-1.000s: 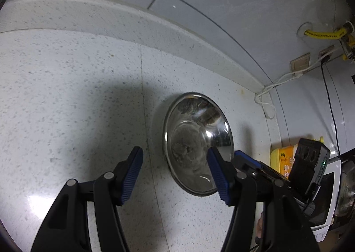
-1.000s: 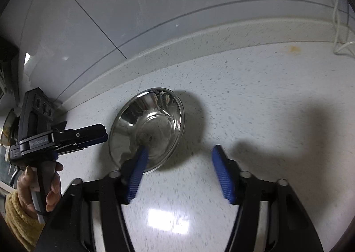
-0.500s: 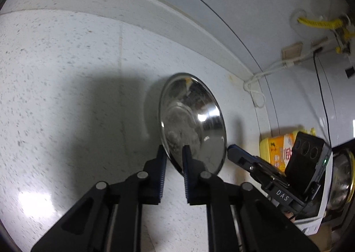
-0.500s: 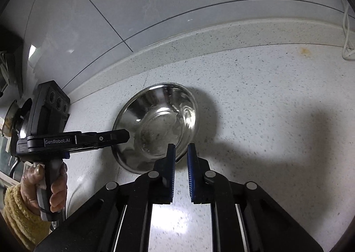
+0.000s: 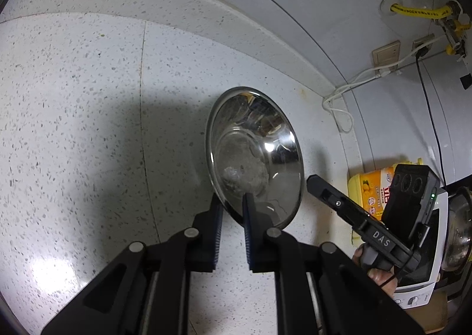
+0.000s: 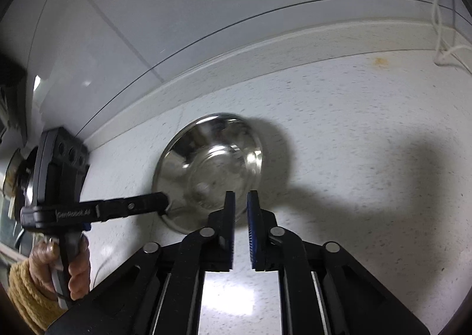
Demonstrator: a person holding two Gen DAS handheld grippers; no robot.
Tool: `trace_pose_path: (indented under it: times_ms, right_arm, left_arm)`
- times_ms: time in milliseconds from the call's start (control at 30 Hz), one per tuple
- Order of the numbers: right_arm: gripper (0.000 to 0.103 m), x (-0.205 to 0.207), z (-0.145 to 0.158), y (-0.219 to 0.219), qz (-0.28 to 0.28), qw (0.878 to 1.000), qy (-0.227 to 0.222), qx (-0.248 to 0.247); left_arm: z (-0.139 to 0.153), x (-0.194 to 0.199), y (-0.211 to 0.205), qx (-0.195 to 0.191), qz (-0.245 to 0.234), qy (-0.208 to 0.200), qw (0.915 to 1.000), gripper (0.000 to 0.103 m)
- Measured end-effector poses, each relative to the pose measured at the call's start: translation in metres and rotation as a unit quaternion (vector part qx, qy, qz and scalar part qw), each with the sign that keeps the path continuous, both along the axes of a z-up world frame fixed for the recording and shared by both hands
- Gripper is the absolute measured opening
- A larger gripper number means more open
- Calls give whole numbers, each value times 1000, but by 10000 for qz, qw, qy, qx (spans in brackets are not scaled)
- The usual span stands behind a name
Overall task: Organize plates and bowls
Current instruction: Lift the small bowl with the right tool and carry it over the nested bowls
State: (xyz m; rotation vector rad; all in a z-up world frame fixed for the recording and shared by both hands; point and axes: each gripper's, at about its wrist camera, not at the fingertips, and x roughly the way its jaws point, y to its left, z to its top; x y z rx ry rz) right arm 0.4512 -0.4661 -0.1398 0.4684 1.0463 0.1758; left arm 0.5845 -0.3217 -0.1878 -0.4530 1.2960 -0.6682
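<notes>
A steel bowl (image 5: 253,158) sits on the speckled white counter (image 5: 73,128) near the back wall. My left gripper (image 5: 232,202) is shut on its near rim, one pad inside and one outside. The right wrist view shows the bowl (image 6: 209,167) blurred, with the left gripper (image 6: 163,202) on its left edge. My right gripper (image 6: 240,196) hovers over the bowl's near right edge with its jaws almost together and just starting to open. In the left wrist view the right gripper (image 5: 309,180) ends beside the rim. I cannot tell whether it touches.
A yellow box (image 5: 371,190) and a white appliance (image 5: 427,261) stand at the counter's right end. White cables (image 5: 339,105) hang from a wall socket (image 5: 386,53). A hand (image 6: 73,264) in a yellow sleeve (image 6: 26,296) holds the left gripper.
Both grippers went from wide open to shut. The left one closed on the bowl's near rim. The right one drew in to the bowl's right edge.
</notes>
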Motion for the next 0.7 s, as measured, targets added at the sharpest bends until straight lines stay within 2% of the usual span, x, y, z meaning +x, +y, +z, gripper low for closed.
trace_pose_path:
  times_ms: [133, 300, 467, 500, 600, 700]
  right_arm:
    - [28, 9, -8, -1, -67, 9999, 88, 8]
    - [28, 18, -20, -3, -38, 9996, 171, 224]
    - [28, 22, -23, -3, 1, 9997, 125, 206]
    - [27, 21, -23, -3, 35, 9997, 125, 203]
    - [13, 14, -16, 2, 186, 9995, 110, 220]
    - [13, 7, -8, 4, 238, 9995, 104, 155]
  left_arm:
    - [-1, 0, 0, -8, -8, 2, 10000, 12]
    - [0, 1, 1, -14, -1, -7, 10000, 12]
    - [0, 1, 2, -46, 13, 11, 10000, 12]
    - [0, 1, 1, -76, -5, 34, 10000, 12]
    - [-2, -1, -2, -105, -62, 115, 9999, 12]
    - [-2, -6, -1, -212, -95, 197, 9995, 12]
